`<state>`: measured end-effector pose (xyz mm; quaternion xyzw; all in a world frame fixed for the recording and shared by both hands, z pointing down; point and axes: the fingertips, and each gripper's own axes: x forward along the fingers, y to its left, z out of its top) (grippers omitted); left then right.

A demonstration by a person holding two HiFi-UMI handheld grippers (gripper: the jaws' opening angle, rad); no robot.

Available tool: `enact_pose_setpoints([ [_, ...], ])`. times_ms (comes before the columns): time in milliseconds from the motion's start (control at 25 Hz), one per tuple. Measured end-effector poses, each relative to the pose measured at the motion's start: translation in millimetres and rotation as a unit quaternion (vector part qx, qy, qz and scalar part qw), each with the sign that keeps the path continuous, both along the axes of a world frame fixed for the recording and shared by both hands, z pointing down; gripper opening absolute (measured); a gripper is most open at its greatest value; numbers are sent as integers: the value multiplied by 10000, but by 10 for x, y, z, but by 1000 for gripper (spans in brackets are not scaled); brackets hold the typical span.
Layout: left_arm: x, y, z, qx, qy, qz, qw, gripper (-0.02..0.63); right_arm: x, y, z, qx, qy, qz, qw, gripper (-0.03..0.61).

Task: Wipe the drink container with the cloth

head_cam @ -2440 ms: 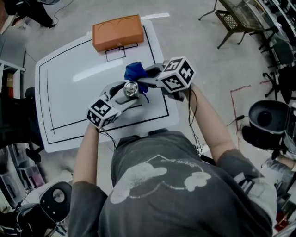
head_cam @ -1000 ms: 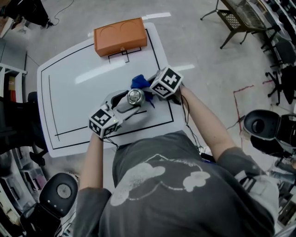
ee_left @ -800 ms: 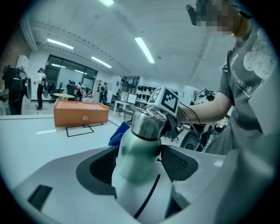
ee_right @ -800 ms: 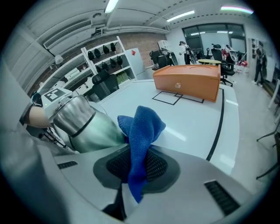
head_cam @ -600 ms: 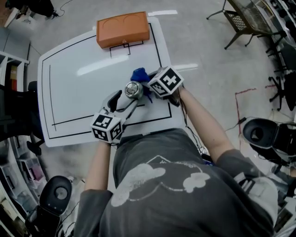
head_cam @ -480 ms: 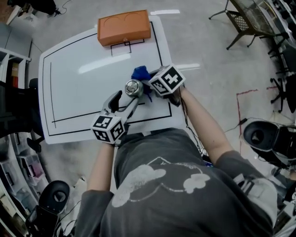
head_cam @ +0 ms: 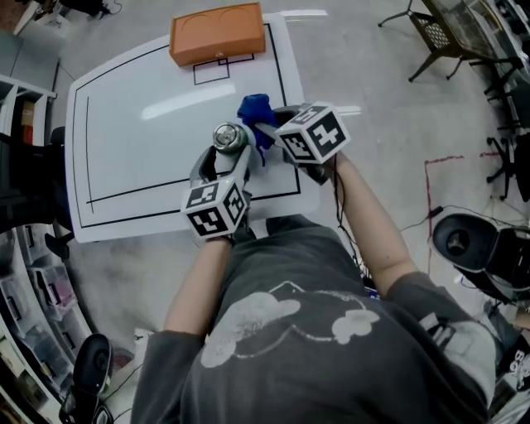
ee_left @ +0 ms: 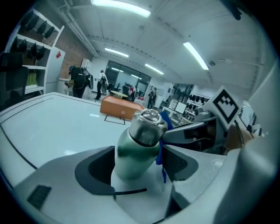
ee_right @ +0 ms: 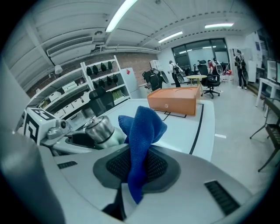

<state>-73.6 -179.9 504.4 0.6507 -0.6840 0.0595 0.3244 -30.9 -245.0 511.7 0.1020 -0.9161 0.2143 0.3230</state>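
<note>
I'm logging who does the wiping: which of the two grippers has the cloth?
The right gripper, its jaws shut on the blue cloth; the left gripper instead clamps the green drink container.

A white table (head_cam: 132,141) edged with a black line stands on a grey concrete floor (head_cam: 381,99) marked with red tape (head_cam: 443,157). A metal mesh chair (head_cam: 439,37) sits well away from it. White shelves (ee_right: 100,72) line a brick wall (ee_right: 131,59). Long strip lights (ee_left: 119,8) run across the ceiling, and large windows (ee_right: 201,50) close the far end.
</note>
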Motion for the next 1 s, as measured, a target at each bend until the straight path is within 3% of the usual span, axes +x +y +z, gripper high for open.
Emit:
enact_pose_setpoints([
  [120,-18,-7,61,-42,-48,-182,9998,321,80,-57,-158,176,-84,42,9998,58],
  [360,-20,-9,59,190,-298,135,9993,311,163,-29,-338,444,-247,-203,9985,58],
  [560,-13,3,58,313,-314,870,9952,308,81,43,-537,208,-826,-766,9934,58],
  [680,-30,-12,54,374,-315,1392,9891,308,3,4,-538,212,-775,-1027,9915,58],
  [880,-42,-8,60,319,-284,2205,9745,310,-210,91,-511,-84,-774,-1380,9874,58],
  [1000,-65,-19,63,344,-286,2776,9596,308,-359,144,-467,-175,-723,-1675,9831,58],
])
